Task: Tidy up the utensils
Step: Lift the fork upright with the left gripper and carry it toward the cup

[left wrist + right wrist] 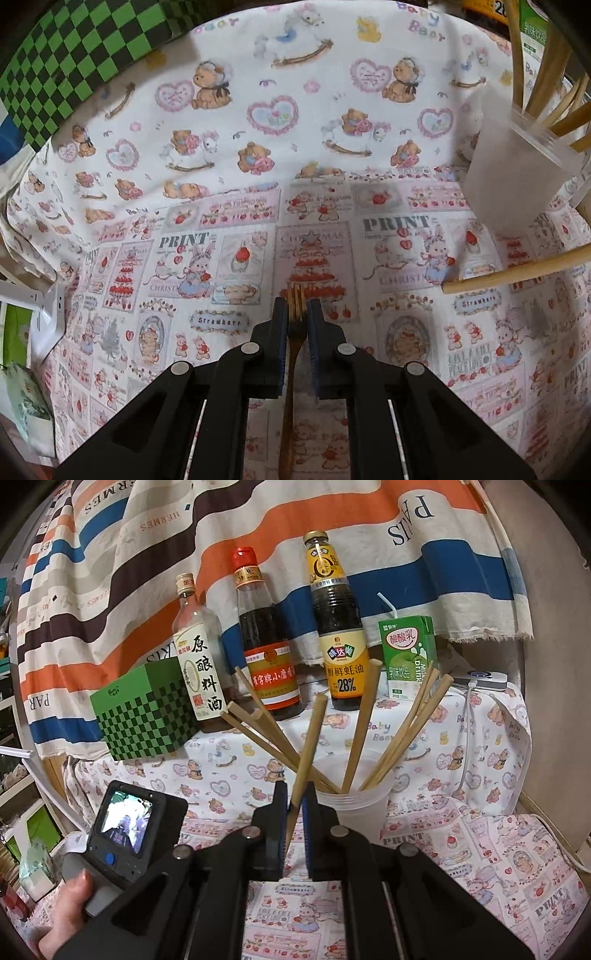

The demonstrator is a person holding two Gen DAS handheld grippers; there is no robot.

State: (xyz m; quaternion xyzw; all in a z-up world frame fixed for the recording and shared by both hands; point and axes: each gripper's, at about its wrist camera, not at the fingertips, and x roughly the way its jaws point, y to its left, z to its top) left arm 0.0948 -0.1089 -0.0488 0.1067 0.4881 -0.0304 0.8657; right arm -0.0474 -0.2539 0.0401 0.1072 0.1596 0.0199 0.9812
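The left gripper (297,314) pinches a wooden fork (295,301), which lies straight along its fingers with the prongs pointing away over the printed cloth (221,110). The cup (513,177) is far off to its right, so the fork has to go right and tip up to drop in. The right gripper (294,805) is nearer, just beside the cup (354,805), pinching a long wooden stick (308,746) that leans up over the rim beside the other sticks.
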